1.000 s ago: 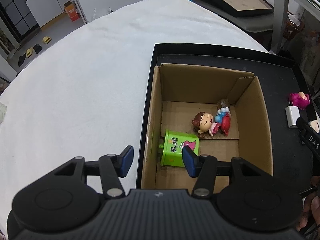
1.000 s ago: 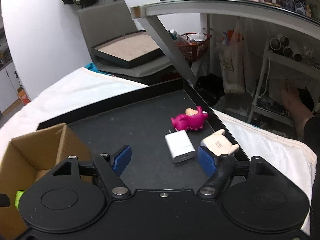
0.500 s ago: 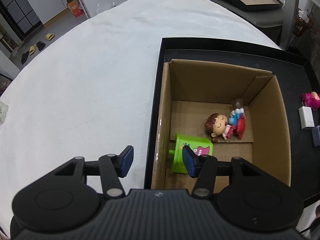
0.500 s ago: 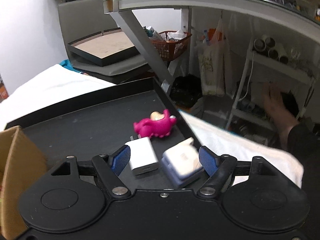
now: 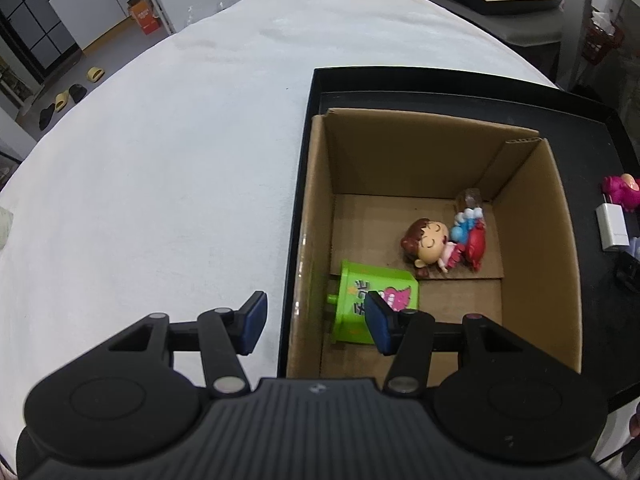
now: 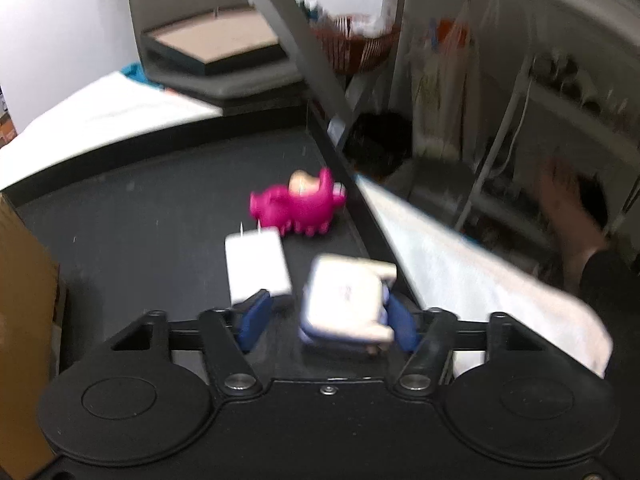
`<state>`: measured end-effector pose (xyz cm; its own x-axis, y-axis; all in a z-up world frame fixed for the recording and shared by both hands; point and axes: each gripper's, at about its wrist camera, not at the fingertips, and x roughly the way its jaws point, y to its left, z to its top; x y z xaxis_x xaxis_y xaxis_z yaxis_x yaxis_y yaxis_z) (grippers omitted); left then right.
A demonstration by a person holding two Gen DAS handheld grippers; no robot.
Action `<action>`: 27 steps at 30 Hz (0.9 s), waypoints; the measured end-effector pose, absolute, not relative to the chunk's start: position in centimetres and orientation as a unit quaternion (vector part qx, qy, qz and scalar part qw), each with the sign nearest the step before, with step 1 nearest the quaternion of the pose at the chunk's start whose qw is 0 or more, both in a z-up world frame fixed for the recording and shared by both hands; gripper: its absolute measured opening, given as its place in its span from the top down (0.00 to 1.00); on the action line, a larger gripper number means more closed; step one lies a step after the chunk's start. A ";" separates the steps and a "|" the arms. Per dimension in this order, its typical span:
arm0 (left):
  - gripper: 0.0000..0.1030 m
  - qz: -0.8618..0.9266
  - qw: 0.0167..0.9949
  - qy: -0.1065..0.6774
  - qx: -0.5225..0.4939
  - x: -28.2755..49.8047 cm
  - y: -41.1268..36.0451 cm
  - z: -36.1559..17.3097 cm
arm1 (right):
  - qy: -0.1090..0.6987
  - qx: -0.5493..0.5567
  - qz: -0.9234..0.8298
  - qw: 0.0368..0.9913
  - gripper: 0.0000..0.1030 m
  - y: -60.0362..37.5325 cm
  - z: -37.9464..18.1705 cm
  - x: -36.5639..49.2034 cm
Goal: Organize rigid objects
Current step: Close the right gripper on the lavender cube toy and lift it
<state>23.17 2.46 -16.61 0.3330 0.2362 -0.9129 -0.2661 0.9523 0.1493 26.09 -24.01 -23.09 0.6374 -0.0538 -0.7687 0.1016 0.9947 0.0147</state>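
Right gripper (image 6: 326, 320): jaws have just been closing around the cream-and-lavender toy (image 6: 346, 300); right pad touching, left pad apparently short of it, view blurred. White charger (image 6: 258, 268) lying just beyond the left finger, pink figure (image 6: 298, 206) farther on the black tray (image 6: 140, 216). Left gripper (image 5: 312, 322) hovering half open, empty, straddling the cardboard box (image 5: 532, 240) wall.

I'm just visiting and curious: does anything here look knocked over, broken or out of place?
Nothing looks broken. In the cardboard box, the green toy bin lies tipped on its side and the doll figure lies flat. On the black tray, the pink toy and white charger lie loose.
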 end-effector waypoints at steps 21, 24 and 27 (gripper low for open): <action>0.49 0.153 0.823 0.547 -0.024 20.7 3.4 -15.2 | 0.398 0.039 -0.011 0.916 0.58 -22.7 -19.5 23.3; 0.49 0.149 0.824 0.545 -0.024 20.3 3.3 -15.1 | 0.388 0.033 -0.006 0.921 0.58 -22.4 -18.6 22.8; 0.49 0.144 0.826 0.545 -0.024 20.1 3.3 -15.0 | 0.380 0.031 0.001 0.925 0.58 -22.0 -17.7 22.4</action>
